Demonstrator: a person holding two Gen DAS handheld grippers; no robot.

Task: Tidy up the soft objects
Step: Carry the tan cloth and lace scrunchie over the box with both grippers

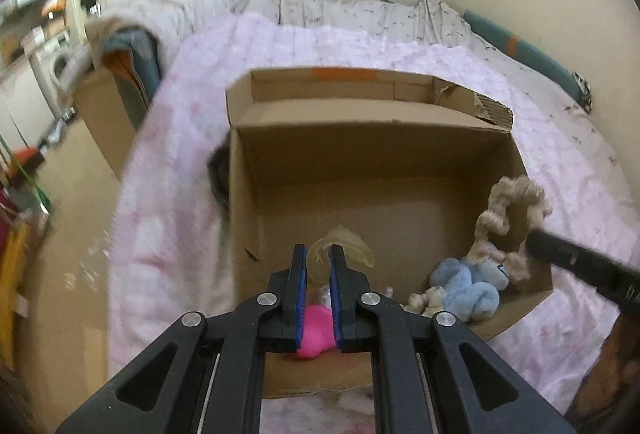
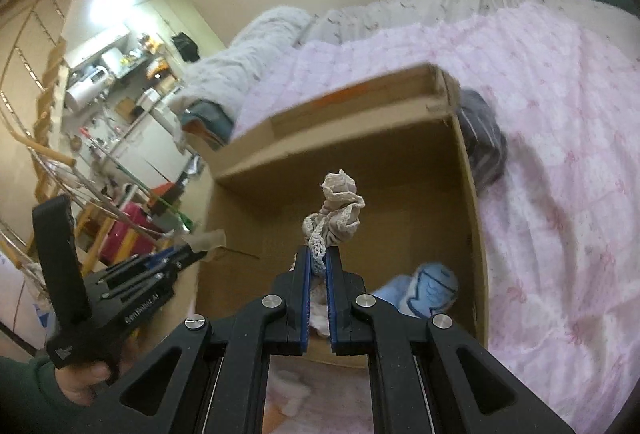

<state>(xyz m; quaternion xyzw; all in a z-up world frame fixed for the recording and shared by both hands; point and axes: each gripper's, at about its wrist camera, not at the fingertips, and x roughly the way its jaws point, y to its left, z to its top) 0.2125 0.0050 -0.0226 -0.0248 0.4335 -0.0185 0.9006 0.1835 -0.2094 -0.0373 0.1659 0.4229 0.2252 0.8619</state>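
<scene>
An open cardboard box point(image 1: 360, 138) sits on a bed with a pink quilt. My left gripper point(image 1: 319, 254) is shut on a translucent beige soft piece point(image 1: 348, 242) above the box's near side; a pink soft toy point(image 1: 316, 330) lies below it. A blue plush toy point(image 1: 468, 286) lies in the box's right corner, also in the right wrist view point(image 2: 428, 286). My right gripper point(image 2: 318, 254) is shut on a beige crocheted scrunchie point(image 2: 338, 210) above the box point(image 2: 468, 170); that scrunchie shows in the left wrist view point(image 1: 512, 218).
A dark grey cloth point(image 2: 480, 138) lies on the quilt point(image 2: 560, 194) against the box's outer wall. A grey blanket point(image 1: 180, 6) is heaped at the bed's head. A second cardboard box point(image 1: 108, 114) stands beside the bed. Cluttered shelves point(image 2: 100, 74) lie beyond.
</scene>
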